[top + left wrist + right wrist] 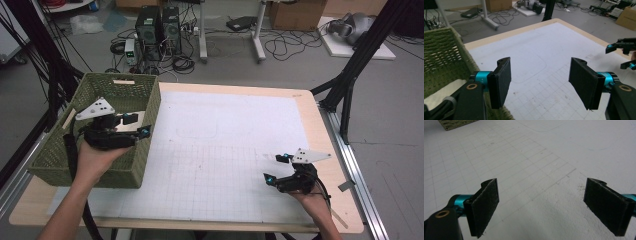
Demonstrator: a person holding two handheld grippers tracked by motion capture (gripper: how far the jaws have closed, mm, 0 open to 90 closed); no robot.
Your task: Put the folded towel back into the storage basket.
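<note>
Status: left hand-held gripper (134,125) over green basket (60,150), jaws wide, empty; right hand-held gripper (277,167) low over counter (240,125), wide, empty; white item (441,93) in basket, nothing left out, prob. near done.

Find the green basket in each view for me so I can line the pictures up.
High view: basket at left, on the table's left edge.
Left gripper view: its woven wall at left.
Right gripper view: one corner at top left.
Shared landmark: the white grid mat.

Grey floor (400,125) strewn with cables (287,45). Two computer towers (159,27) stand beyond the surface (320,130). Cardboard box (297,14) at rear.
</note>
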